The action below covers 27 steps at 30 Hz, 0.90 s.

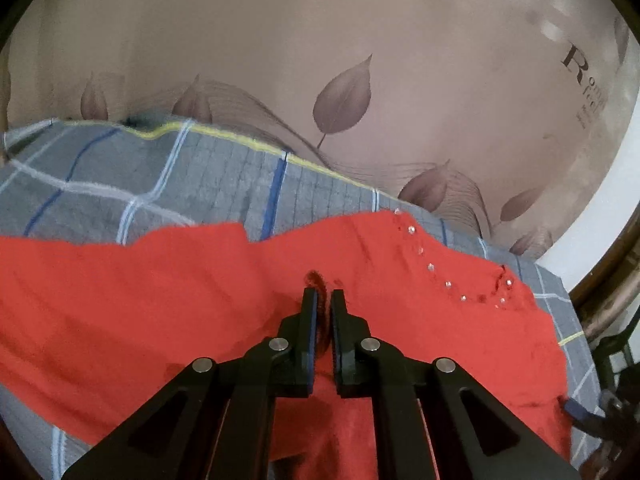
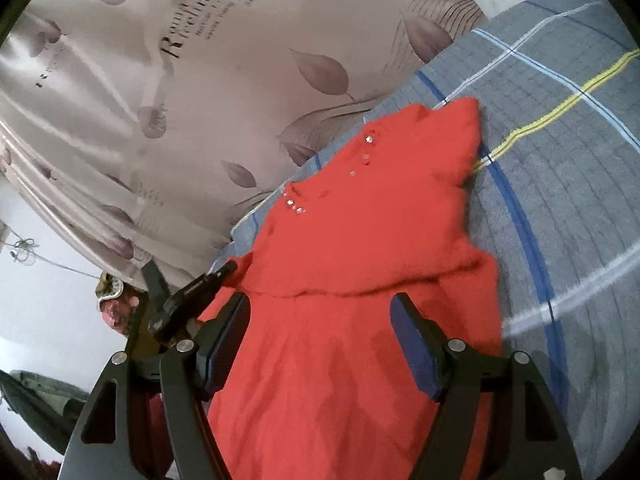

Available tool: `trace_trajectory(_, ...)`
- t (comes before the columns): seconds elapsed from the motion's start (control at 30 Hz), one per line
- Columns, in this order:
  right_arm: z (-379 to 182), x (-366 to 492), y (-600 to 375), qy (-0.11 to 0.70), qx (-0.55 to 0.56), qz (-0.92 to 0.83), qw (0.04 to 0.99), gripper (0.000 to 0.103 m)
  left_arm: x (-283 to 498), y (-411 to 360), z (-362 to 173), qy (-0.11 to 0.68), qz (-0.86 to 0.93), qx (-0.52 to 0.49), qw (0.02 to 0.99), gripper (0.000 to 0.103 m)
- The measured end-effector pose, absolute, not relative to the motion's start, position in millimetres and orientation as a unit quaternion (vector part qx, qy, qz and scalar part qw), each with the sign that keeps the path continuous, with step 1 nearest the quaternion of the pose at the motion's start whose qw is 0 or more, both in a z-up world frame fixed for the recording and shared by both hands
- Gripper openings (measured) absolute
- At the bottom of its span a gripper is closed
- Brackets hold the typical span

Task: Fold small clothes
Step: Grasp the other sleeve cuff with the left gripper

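A small red top [image 1: 200, 292] with shiny studs round its neckline [image 1: 448, 284] lies spread on a grey checked bed sheet [image 1: 160, 176]. My left gripper [image 1: 324, 296] is shut on the red top, with a ridge of fabric pinched between its pads. In the right wrist view the red top [image 2: 360, 220] has one layer lying folded over another, the fold edge crossing just ahead of the fingers. My right gripper [image 2: 320, 300] stands open over the cloth, holding nothing. The left gripper [image 2: 196, 288] shows at the garment's left edge.
A beige satin curtain [image 1: 280, 40] with brown leaf prints and lettering hangs right behind the bed. The grey checked sheet [image 2: 560, 200] stretches on to the right of the garment. A white wall [image 2: 40, 280] and some dark items show off the bed's end.
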State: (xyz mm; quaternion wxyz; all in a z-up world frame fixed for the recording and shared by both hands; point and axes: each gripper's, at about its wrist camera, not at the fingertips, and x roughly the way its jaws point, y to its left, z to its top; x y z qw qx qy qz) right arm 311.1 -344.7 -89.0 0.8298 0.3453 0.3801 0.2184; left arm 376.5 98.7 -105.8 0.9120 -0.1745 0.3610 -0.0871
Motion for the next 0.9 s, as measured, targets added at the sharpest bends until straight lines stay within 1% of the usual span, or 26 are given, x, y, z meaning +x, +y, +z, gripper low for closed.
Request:
trace_trajectory(0.07, -92.1, 321.6, -347.6, 0.385, 0.340, 0.188, 0.837, 0.070, 377.0, 101.2, -109.3, 0.366, -0.087, -0.187, 0.908, 0.011)
trace_trajectory(0.1, -91.9, 323.1, -351.7, 0.382, 0.329, 0.158, 0.849, 0.068, 377.5, 101.7, -110.5, 0.366, -0.087, -0.192, 0.907, 0.014)
trace_trajectory(0.13, -89.4, 322.8, -356.8, 0.375, 0.316, 0.118, 0.864, 0.060, 377.5, 101.5, -111.9, 0.366, -0.085, -0.194, 0.906, 0.018)
trace_trajectory(0.17, -87.0, 320.8, -364.8, 0.367, 0.310, 0.071, 0.874, 0.055, 377.0, 102.4, -112.8, 0.367, -0.081, -0.195, 0.906, 0.020)
trace_trajectory(0.2, -87.2, 319.9, -371.5, 0.367, 0.309, 0.040, 0.877, 0.057, 377.0, 102.9, -113.8, 0.369, -0.079, -0.197, 0.905, 0.023)
trace_trajectory(0.23, -91.7, 319.3, -381.3, 0.373, 0.325, 0.021, 0.869, 0.057, 377.3, 102.9, -114.5, 0.369, -0.079, -0.197, 0.905, 0.025)
trace_trajectory(0.3, -94.3, 317.8, -387.5, 0.373, 0.338, 0.025, 0.864, 0.052, 377.3, 102.8, -114.8, 0.370, -0.076, -0.198, 0.905, 0.030)
trace_trajectory(0.33, -91.4, 316.2, -386.7, 0.374, 0.323, 0.016, 0.869, 0.052, 376.5, 103.5, -114.1, 0.370, -0.075, -0.198, 0.905, 0.032)
trace_trajectory(0.37, -86.7, 312.8, -385.2, 0.372, 0.298, -0.001, 0.879, 0.055, 374.8, 104.4, -112.3, 0.370, -0.073, -0.198, 0.905, 0.033)
trace_trajectory(0.4, -83.2, 308.5, -385.7, 0.368, 0.290, -0.012, 0.883, 0.055, 370.5, 106.5, -107.6, 0.367, -0.068, -0.196, 0.907, 0.037)
trace_trajectory(0.43, -79.2, 301.2, -386.5, 0.359, 0.291, -0.014, 0.887, 0.055, 365.7, 111.3, -102.4, 0.363, -0.063, -0.195, 0.909, 0.045)
trace_trajectory(0.47, -72.8, 294.3, -385.4, 0.347, 0.295, 0.000, 0.890, 0.055, 358.5, 116.2, -95.9, 0.357, -0.052, -0.194, 0.912, 0.051)
trace_trajectory(0.5, -65.9, 290.2, -381.9, 0.339, 0.293, 0.017, 0.894, 0.055, 348.0, 124.4, -87.5, 0.349, -0.037, -0.195, 0.916, 0.065)
trace_trajectory(0.53, -61.1, 284.2, -376.9, 0.333, 0.285, 0.037, 0.898, 0.055, 338.7, 133.7, -81.1, 0.339, -0.029, -0.198, 0.919, 0.076)
trace_trajectory(0.6, -53.2, 274.4, -356.6, 0.332, 0.254, 0.072, 0.905, 0.063, 313.2, 160.0, -68.6, 0.309, -0.003, -0.212, 0.927, 0.083)
trace_trajectory(0.63, -52.0, 269.6, -344.7, 0.335, 0.238, 0.088, 0.907, 0.071, 303.1, 173.7, -65.4, 0.302, 0.011, -0.219, 0.928, 0.084)
trace_trajectory(0.67, -52.4, 264.8, -330.8, 0.339, 0.220, 0.103, 0.909, 0.074, 292.4, 190.0, -63.3, 0.299, 0.025, -0.226, 0.927, 0.085)
trace_trajectory(0.83, -65.2, 252.6, -280.6, 0.370, 0.142, 0.149, 0.906, 0.074, 258.7, 288.6, -77.3, 0.316, 0.105, -0.289, 0.897, 0.085)
trace_trajectory(0.9, -70.0, 252.1, -271.2, 0.380, 0.126, 0.154, 0.904, 0.074, 248.8, 339.4, -89.4, 0.308, 0.128, -0.353, 0.874, 0.084)
